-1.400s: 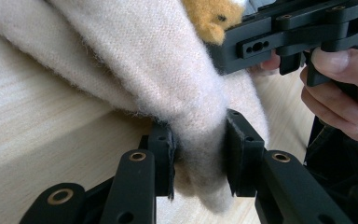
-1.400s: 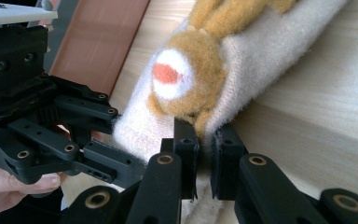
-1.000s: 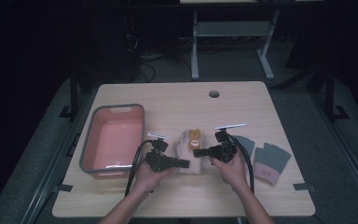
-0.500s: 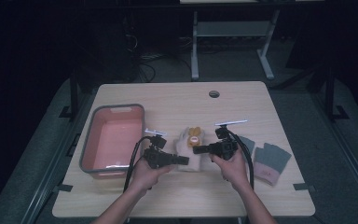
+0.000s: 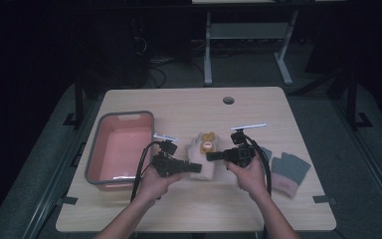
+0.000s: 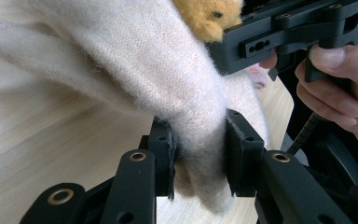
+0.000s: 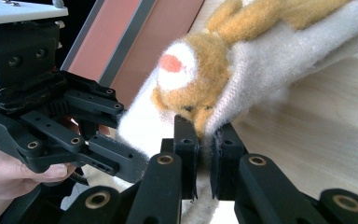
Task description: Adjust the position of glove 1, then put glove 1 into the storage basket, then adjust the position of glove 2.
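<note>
A person sits at a pale wood desk in a dark room, w/ a pair of black tongs in each hand, both working on one cream knitted mitten that lies at the desk's centre, just right of a pink tub w/ a grey rim.

What has changed over the last second: very little. Both hands sit about where they were, w/ the mitten between them as before, though the right hand has edged in slightly toward the left. That reads as a held grip, not a move (probably a pause before lifting or stretching the mitten).

The left tongs are clamped on a thick fold of the cream knit; in the left gripper view the wool bulges between the two pads. The right tongs pinch a thin edge of the same mitten, right under an orange-and-white fuzzy animal face sewn on it. Both are closed on the fabric.

At the right of the desk, well apart from the cream one, lies a pair of grey-green mittens w/ pinkish cuffs.

No brand, label or readable writing anywhere; the tongs and tub carry no visible text.
</note>
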Action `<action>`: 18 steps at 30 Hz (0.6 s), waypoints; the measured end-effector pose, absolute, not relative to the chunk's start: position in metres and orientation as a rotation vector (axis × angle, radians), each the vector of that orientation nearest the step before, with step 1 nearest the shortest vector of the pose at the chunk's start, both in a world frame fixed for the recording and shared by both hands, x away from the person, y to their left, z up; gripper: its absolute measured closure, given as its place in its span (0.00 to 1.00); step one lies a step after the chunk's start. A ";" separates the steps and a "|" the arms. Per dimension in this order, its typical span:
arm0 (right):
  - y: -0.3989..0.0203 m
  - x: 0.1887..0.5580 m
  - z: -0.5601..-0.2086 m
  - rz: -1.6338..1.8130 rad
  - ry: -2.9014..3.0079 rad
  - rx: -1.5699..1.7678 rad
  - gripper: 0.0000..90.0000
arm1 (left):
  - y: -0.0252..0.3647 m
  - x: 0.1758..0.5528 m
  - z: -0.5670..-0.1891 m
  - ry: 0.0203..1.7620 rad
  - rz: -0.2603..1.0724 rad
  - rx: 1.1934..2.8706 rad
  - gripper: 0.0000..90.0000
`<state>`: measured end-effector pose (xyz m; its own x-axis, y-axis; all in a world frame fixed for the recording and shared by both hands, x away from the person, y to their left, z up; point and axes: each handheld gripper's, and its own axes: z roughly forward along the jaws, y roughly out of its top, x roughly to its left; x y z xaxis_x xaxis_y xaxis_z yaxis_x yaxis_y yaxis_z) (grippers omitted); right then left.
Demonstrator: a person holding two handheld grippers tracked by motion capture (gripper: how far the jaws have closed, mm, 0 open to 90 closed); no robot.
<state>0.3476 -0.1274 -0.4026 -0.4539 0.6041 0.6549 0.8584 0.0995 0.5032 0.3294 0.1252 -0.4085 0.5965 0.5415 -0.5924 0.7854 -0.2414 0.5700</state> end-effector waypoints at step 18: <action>-0.112 0.355 -0.383 -1.268 -2.149 -1.408 0.92 | 0.143 0.332 -0.392 1.052 -0.319 1.902 0.75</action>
<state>0.3551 -0.1117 -0.3826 -0.4881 0.6025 0.6315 0.8440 0.1417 0.5173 0.3322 0.1429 -0.3919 0.6030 0.5399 -0.5872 0.7750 -0.2222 0.5916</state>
